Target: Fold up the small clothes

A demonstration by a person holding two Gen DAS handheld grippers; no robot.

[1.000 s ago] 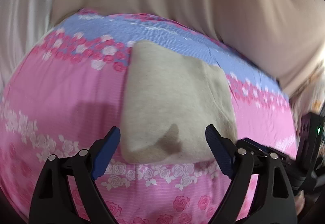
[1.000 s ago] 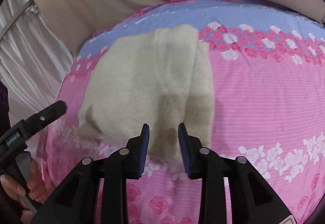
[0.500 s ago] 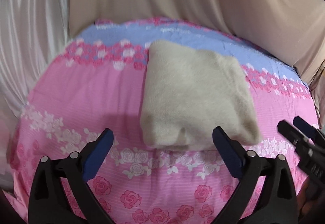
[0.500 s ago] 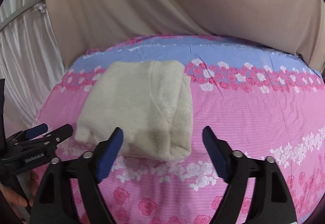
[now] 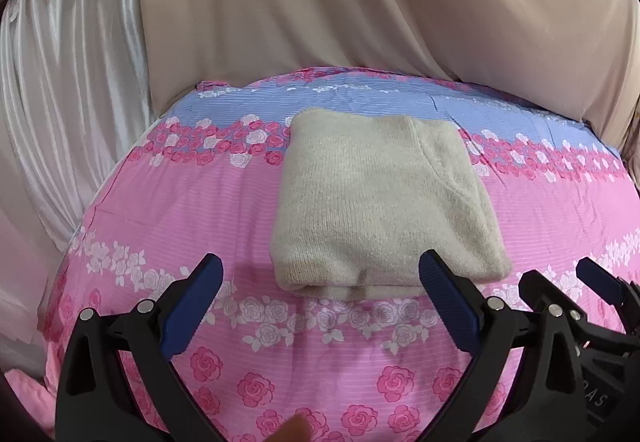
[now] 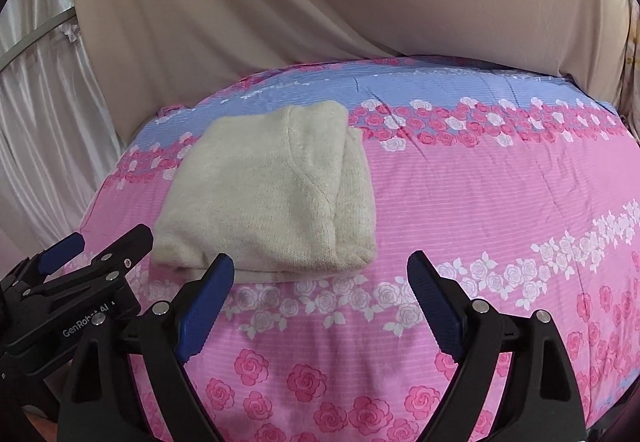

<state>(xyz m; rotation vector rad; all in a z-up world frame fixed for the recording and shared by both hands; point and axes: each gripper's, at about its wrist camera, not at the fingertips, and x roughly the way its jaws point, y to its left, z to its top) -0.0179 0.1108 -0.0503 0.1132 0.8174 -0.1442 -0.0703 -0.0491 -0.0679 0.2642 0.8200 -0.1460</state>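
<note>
your cream sweater (image 5: 380,209) lies folded on the floral sheet (image 5: 180,209); left gripper (image 5: 320,302) and right gripper (image 6: 320,298) gape wide, empty. fetch another garment.

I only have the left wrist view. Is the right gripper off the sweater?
Observer: Yes. The right gripper has just been opening. Its jaws stand wide with nothing between them, short of the folded sweater.
Operator: How does the sweater's right edge look?
Observer: A lower layer sticks out past the top fold along that edge.
Operator: What lies to the right of it?
Observer: Only the floral bedspread, with a few creases.
</note>
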